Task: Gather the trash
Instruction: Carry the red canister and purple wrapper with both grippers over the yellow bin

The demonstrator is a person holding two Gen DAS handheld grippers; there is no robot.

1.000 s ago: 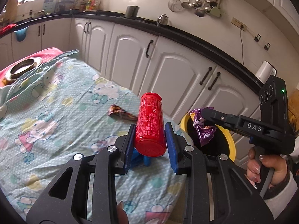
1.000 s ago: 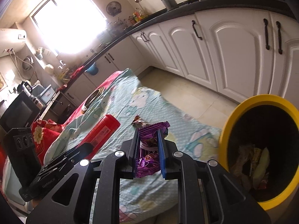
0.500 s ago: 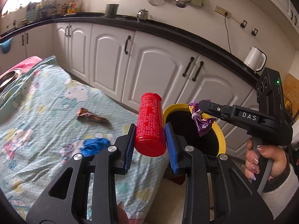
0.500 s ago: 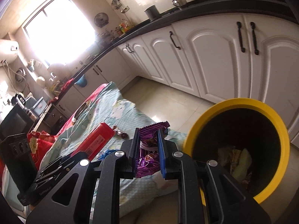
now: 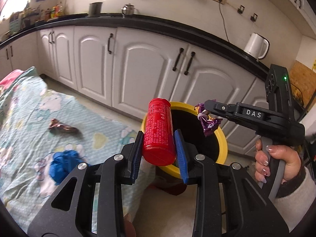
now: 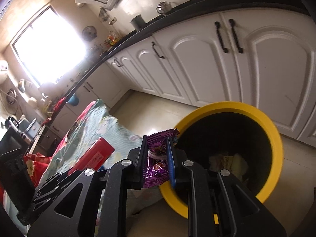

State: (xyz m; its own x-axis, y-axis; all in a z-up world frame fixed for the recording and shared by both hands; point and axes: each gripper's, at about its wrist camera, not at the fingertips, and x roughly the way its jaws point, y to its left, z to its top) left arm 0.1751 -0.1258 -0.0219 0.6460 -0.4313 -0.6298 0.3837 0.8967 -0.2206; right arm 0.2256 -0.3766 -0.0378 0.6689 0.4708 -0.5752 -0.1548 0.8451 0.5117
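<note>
Left hand-held gripper [image 5: 159, 140] clamped on red can [image 5: 159, 130], poised by near rim of yellow bin [image 5: 222, 138]. Right hand-held gripper [image 6: 157, 156] pinching purple wrapper [image 6: 157, 164] at bin's edge. Brown wrapper [image 5: 63, 127] and blue crumpled scrap [image 5: 63, 165] lying on patterned cloth [image 5: 25, 122] over bench.

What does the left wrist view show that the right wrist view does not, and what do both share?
Only the left wrist view shows the brown wrapper and blue crumpled item on the patterned cloth, plus the white kettle.

Only the right wrist view shows the bright window and the trash already inside the bin.

Both show the yellow-rimmed bin, the red can and the purple wrapper.
</note>
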